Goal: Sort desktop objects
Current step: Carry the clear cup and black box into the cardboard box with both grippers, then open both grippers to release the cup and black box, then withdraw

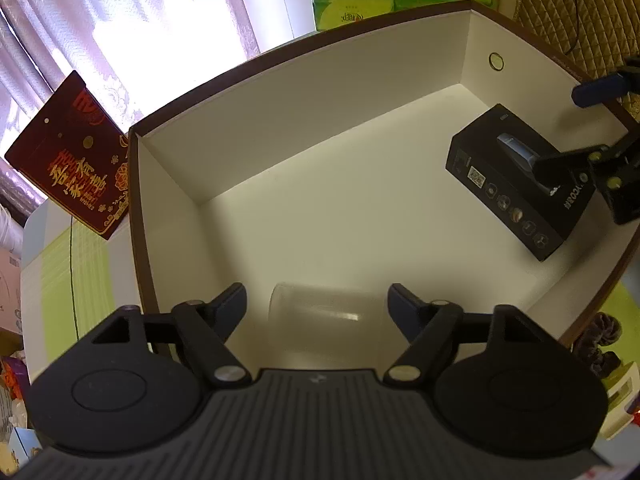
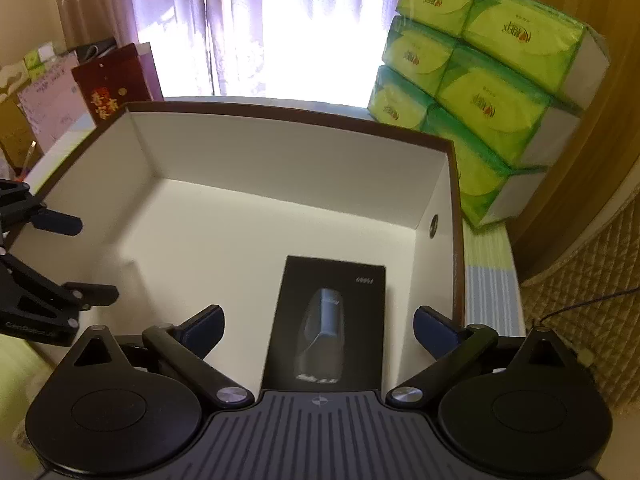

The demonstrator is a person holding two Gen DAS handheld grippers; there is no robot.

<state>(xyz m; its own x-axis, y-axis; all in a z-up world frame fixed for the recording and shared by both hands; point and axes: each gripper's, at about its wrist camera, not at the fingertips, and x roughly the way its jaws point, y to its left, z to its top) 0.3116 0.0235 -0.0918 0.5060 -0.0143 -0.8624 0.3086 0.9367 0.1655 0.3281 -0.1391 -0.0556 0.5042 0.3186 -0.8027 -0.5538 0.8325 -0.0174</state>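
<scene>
The left tongs (image 1: pixel 318 304) stand open around a clear cup (image 1: pixel 320 320) lying sideways in the white box (image 1: pixel 304 128); it could roll. The right tongs (image 2: pixel 320 328) gape wide, empty, above the black carton (image 2: pixel 332 320) there; lifting carelessly may snag it.

black carton (image 2: pixel 326 320) printed with shaver picture lies flat on box (image 2: pixel 280 148) floor near right wall; clear cup (image 1: pixel 320 312) lies on side near front.
</scene>
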